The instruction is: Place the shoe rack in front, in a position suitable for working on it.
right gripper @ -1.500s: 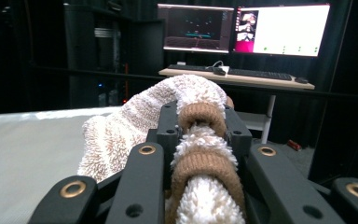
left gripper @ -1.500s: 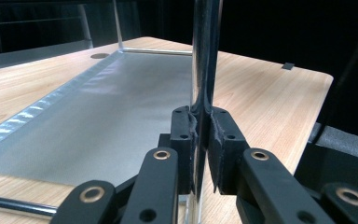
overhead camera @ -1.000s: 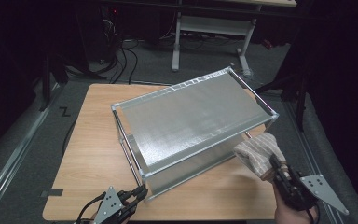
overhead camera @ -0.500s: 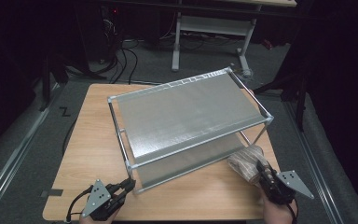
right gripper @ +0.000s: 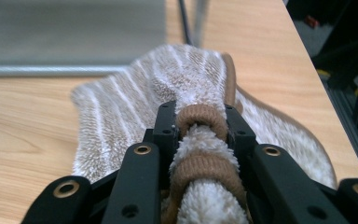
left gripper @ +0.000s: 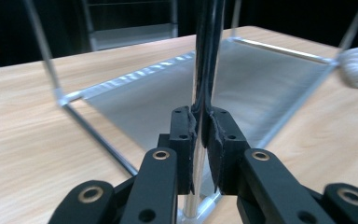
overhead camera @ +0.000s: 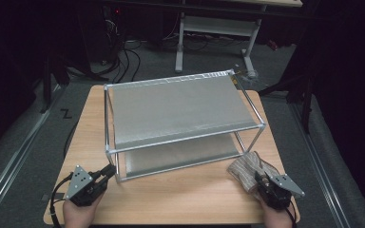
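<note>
High view, item one: a wooden table (overhead camera: 185, 194) carrying a two-shelf metal rack (overhead camera: 180, 111) with grey mesh shelves, standing square in the middle. Item two: my left gripper (overhead camera: 108, 172), near the table's front left edge, jaws clamped on the rack's front left corner post (overhead camera: 117, 166) close to its foot. Left gripper view confirms it: the pads (left gripper: 189, 135) are pressed tight against the thin upright post (left gripper: 208, 56), with the lower shelf (left gripper: 205, 98) lying flat beyond and the table (left gripper: 28, 116) to either side. Item three: a brown and white striped towel (overhead camera: 247, 167), bunched up on the table just beside the rack's front right leg, near the right edge. Item four: my right gripper (overhead camera: 261, 183), at the towel's near end. Right gripper view shows the jaws narrow and holding a rolled fold of the towel (right gripper: 186, 93) with its brown hem between the pads (right gripper: 165, 128); these jaws have just been easing open slightly, the cloth still between them. The rest of the towel spreads flat on the table (right gripper: 23, 121) ahead, with the rack's bottom rail (right gripper: 51, 70) across the top
</note>
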The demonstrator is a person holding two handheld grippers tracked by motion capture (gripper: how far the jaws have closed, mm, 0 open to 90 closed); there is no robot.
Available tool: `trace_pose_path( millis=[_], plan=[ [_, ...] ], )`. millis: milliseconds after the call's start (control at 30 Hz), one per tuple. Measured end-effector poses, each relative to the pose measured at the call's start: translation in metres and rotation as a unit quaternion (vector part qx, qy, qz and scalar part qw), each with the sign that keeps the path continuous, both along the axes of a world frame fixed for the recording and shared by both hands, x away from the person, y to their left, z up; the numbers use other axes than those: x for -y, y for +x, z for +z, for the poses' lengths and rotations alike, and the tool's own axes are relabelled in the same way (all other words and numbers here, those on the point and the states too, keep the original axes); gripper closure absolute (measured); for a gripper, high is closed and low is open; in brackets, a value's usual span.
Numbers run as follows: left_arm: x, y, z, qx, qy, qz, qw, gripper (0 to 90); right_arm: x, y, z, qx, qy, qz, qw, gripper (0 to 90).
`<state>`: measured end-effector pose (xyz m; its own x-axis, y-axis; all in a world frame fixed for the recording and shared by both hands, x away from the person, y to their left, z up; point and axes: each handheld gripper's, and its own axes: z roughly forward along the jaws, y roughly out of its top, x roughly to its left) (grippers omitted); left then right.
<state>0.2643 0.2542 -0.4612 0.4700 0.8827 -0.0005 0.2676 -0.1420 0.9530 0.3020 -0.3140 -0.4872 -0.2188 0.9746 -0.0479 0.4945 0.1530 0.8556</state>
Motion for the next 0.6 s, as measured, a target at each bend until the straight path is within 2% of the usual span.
trace_pose_path(
  millis=[200, 267, 333, 400, 500, 600],
  plan=[
    [-0.023, 0.008, 0.002, -0.004, 0.006, 0.034, 0.9994, 80.4, 0.011, 0.000, -0.003, -0.012, 0.000, -0.019, 0.9998, 70.3],
    [-0.031, 0.009, 0.001, -0.005, 0.004, 0.045, 0.9990, 80.4, 0.011, 0.000, -0.003, -0.016, 0.007, -0.019, 0.9997, 67.0],
    [-0.036, 0.008, 0.001, -0.006, -0.001, 0.052, 0.9986, 80.3, 0.010, -0.001, -0.001, -0.010, 0.009, -0.014, 0.9998, 60.4],
    [-0.039, 0.008, 0.000, -0.005, -0.003, 0.055, 0.9984, 80.1, 0.006, -0.004, 0.006, 0.004, 0.022, -0.004, 0.9997, 54.4],
    [-0.038, 0.008, 0.000, -0.005, -0.006, 0.059, 0.9982, 79.8, -0.003, -0.008, 0.018, 0.027, 0.027, 0.011, 0.9992, 50.7],
    [-0.038, 0.007, 0.000, -0.005, -0.012, 0.062, 0.9980, 78.6, -0.011, -0.005, 0.028, 0.042, 0.027, 0.022, 0.9985, 50.8]
  ],
)
